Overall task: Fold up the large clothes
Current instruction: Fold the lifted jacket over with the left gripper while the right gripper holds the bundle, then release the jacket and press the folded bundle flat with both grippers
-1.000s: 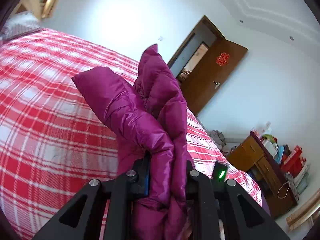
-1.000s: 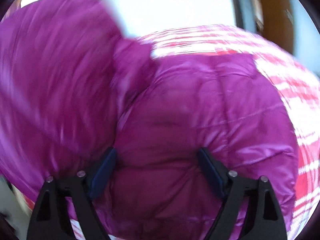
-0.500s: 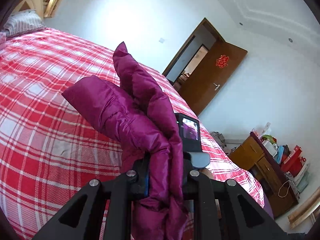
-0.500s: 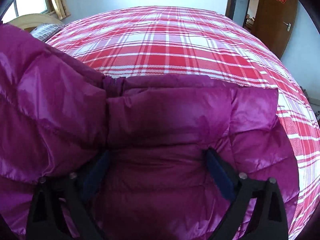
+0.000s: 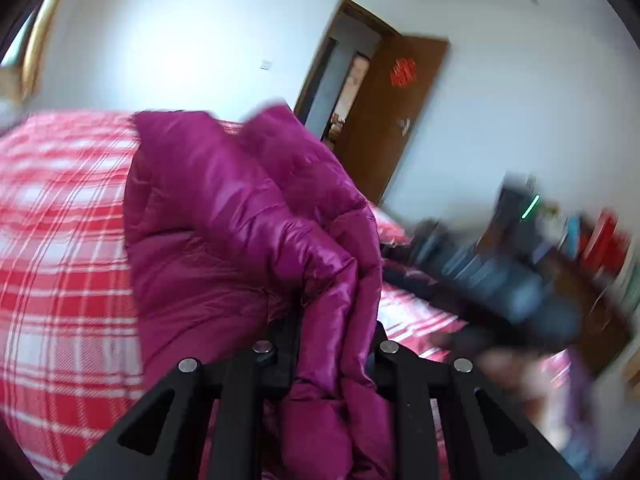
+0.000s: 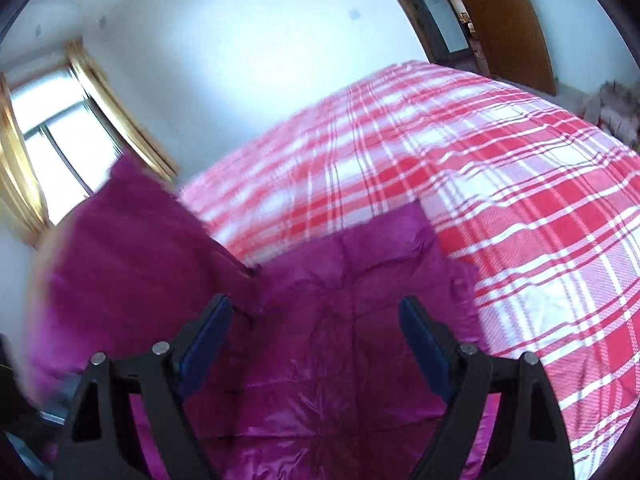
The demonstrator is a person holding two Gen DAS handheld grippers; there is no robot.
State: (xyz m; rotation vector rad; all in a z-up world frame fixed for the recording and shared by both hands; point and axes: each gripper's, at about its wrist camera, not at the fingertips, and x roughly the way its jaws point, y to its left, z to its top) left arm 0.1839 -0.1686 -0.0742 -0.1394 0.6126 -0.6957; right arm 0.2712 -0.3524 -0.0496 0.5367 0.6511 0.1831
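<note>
Pinching a bunched fold of the magenta puffer jacket [image 5: 240,216], the left claw [image 5: 334,344] has its jaws nearly closed on the fabric, which rises ahead of its fingertips in two puffy lobes and leans to the claw's left over the red plaid bed [image 5: 60,240]. To that claw's right a blurred dark shape with a green light crosses in front of a wooden door [image 5: 396,120]. The right claw [image 6: 316,332] stands wide, its jaws just having narrowed a little, with nothing gripped; its blue pads [image 6: 424,340] hang above the jacket's flat panel [image 6: 352,320], which lies on the bed and runs straight ahead. To its left a lifted part stands up. Bare plaid bedding [image 6: 520,220] spreads ahead and right to the bed's edge.
</note>
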